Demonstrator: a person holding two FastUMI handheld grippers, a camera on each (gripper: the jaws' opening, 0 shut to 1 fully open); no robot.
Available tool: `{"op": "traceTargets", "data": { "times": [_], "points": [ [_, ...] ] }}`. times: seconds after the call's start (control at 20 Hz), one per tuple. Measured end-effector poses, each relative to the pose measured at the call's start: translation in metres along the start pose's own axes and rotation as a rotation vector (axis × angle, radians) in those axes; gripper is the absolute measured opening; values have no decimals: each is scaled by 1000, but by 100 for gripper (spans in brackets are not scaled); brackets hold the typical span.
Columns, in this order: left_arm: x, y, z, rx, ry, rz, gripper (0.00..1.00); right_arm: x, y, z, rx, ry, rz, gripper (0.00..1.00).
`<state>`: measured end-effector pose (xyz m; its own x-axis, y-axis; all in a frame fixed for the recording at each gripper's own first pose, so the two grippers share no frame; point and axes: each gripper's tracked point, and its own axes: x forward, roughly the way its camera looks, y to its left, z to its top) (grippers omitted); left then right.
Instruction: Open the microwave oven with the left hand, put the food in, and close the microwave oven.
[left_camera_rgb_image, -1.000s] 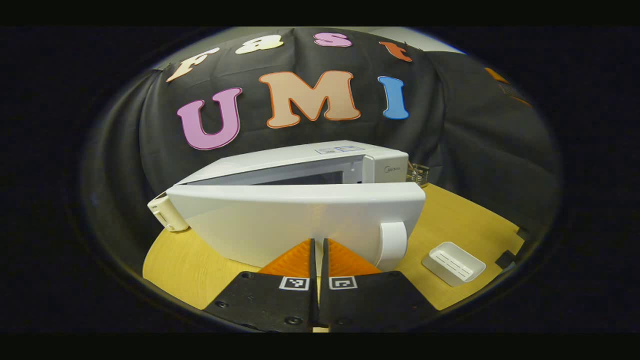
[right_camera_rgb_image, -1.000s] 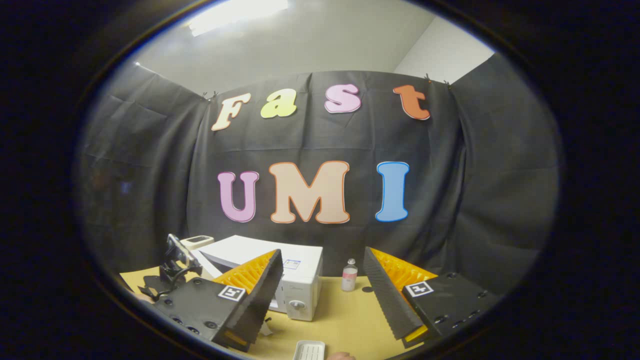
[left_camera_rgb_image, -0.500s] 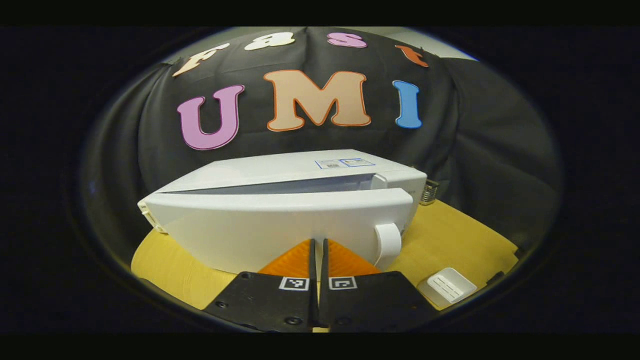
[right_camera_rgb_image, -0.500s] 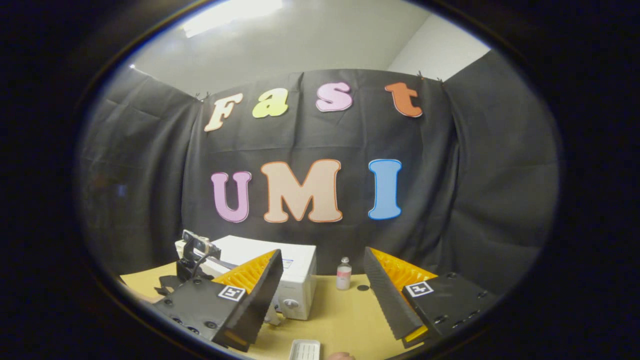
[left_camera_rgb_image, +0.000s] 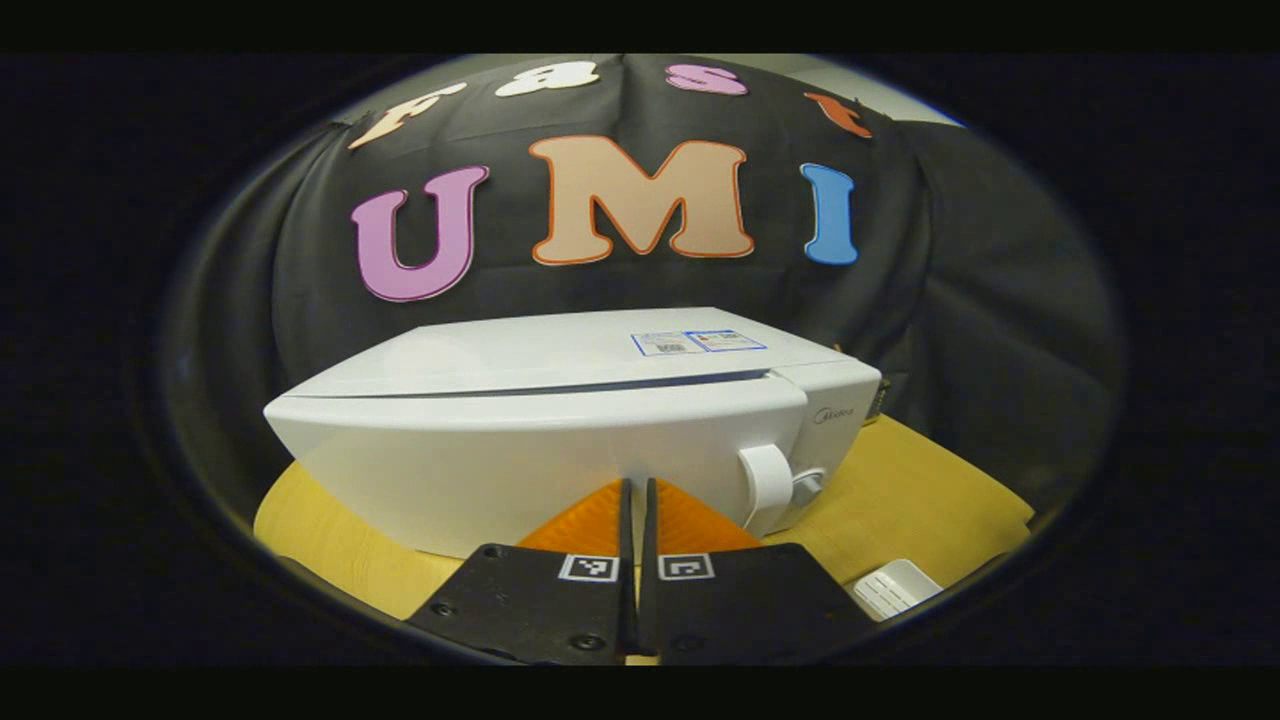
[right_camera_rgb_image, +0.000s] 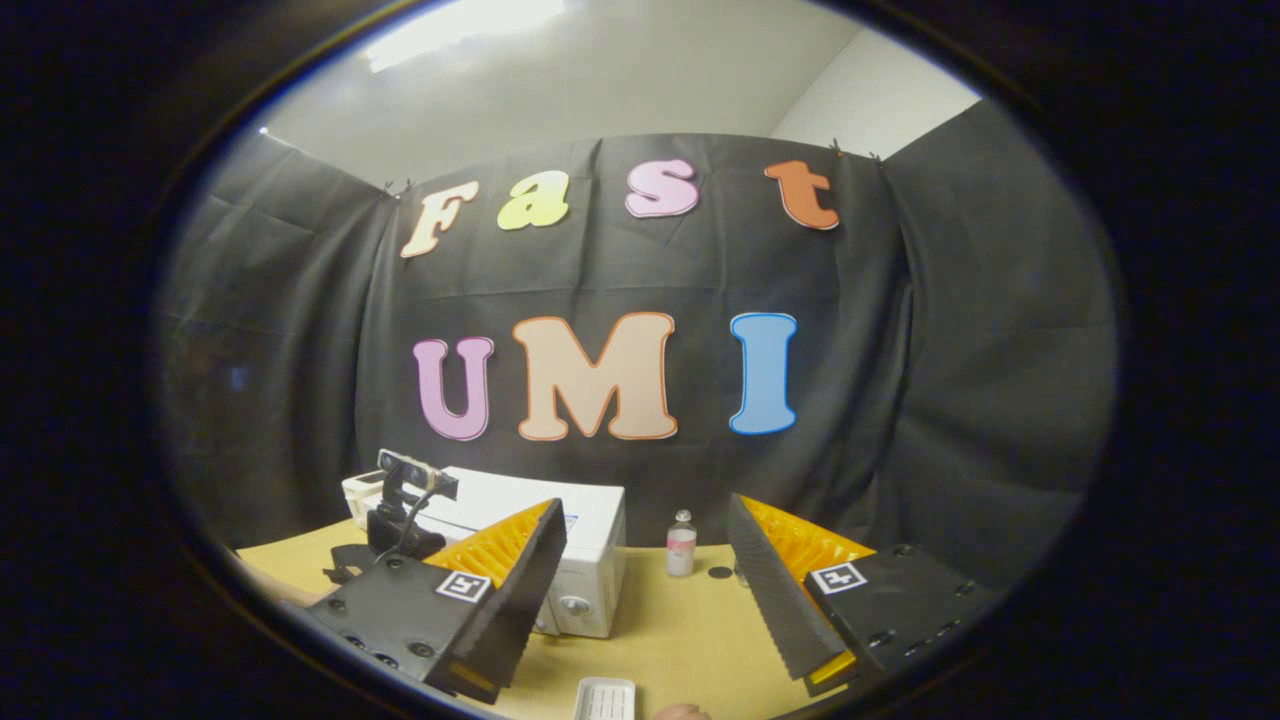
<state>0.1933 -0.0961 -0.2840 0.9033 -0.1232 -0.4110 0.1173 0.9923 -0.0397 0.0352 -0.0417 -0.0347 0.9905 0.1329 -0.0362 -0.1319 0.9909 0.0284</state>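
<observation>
The white microwave (left_camera_rgb_image: 560, 355) stands on the wooden table (left_camera_rgb_image: 930, 480), and its door (left_camera_rgb_image: 500, 450) lies almost flush with the body, leaving a thin dark seam along the top. The door's white handle (left_camera_rgb_image: 768, 485) is at its right end. My left gripper (left_camera_rgb_image: 636, 487) is shut with nothing between its fingers, and its tips touch the door's front near the middle. In the right gripper view the microwave (right_camera_rgb_image: 592, 535) sits low at the left with the left gripper (right_camera_rgb_image: 400, 505) in front of it. My right gripper (right_camera_rgb_image: 645, 503) hangs open and empty, well back from the oven.
A small white ribbed tray (left_camera_rgb_image: 895, 588) lies on the table right of the microwave, also at the near edge as the tray (right_camera_rgb_image: 605, 698). A small bottle (right_camera_rgb_image: 681, 545) and a dark cap (right_camera_rgb_image: 720, 573) stand near the back wall. Part of a hand (right_camera_rgb_image: 682, 712) shows by the tray.
The microwave door has swung from wide ajar to nearly closed, pushed by the shut left gripper moving forward. The right gripper stayed open and barely moved.
</observation>
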Motion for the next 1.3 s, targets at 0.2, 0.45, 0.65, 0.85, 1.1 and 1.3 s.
{"op": "traceTargets", "data": {
  "times": [0.2, 0.45, 0.65, 0.85, 1.1, 1.3],
  "points": [
    [2, 4, 3, -32, -11, 12, 0, 3, 1, -1, -3, 0, 4, 92],
    [9, 3, 7, -45, -12, 16, 0, 2, -2, -4, -3, 9, -3, 92],
    [9, -7, 7, -41, -6, 2, 2, 1, -3, -6, -5, 14, -8, 92],
    [2, 1, 10, -28, -16, 12, 0, 0, -5, -8, -9, 17, -15, 92],
    [-35, 9, 28, -29, -50, 8, 0, 3, 0, -8, 1, 11, -16, 92],
    [-87, 13, 65, -33, -133, 0, 0, 8, 12, -10, 6, 14, 3, 92]
  ]
}}
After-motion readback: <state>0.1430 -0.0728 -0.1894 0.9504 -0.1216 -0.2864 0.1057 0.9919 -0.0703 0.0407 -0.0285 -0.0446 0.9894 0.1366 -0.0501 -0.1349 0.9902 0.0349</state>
